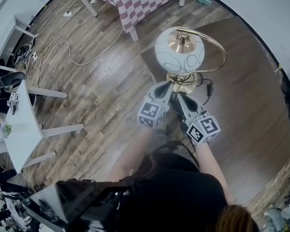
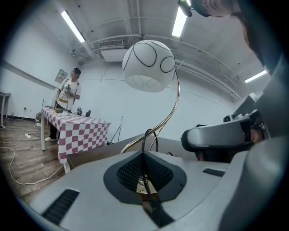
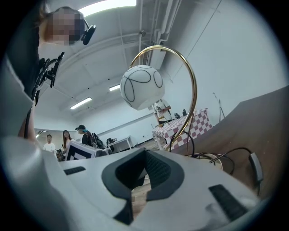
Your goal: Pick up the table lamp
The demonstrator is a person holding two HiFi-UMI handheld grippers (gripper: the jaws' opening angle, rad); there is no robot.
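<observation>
I see the table lamp (image 1: 179, 49) standing upright on the dark brown surface (image 1: 251, 107), close to its near corner. Its white globe shade hangs from a curved brass arm, and its black cord (image 1: 209, 88) trails beside the base. My left tool (image 1: 168, 87) sits just in front of the base with its jaws closed. In the left gripper view the brass foot shows right behind the pad tips, and I can't tell whether they touch it. My right tool (image 1: 178, 98) lies just beside the left one, also pointing at the base, jaws closed on nothing. A table with a red-and-white checked cloth (image 1: 139, 4) stands on the wooden floor beyond the surface.
</observation>
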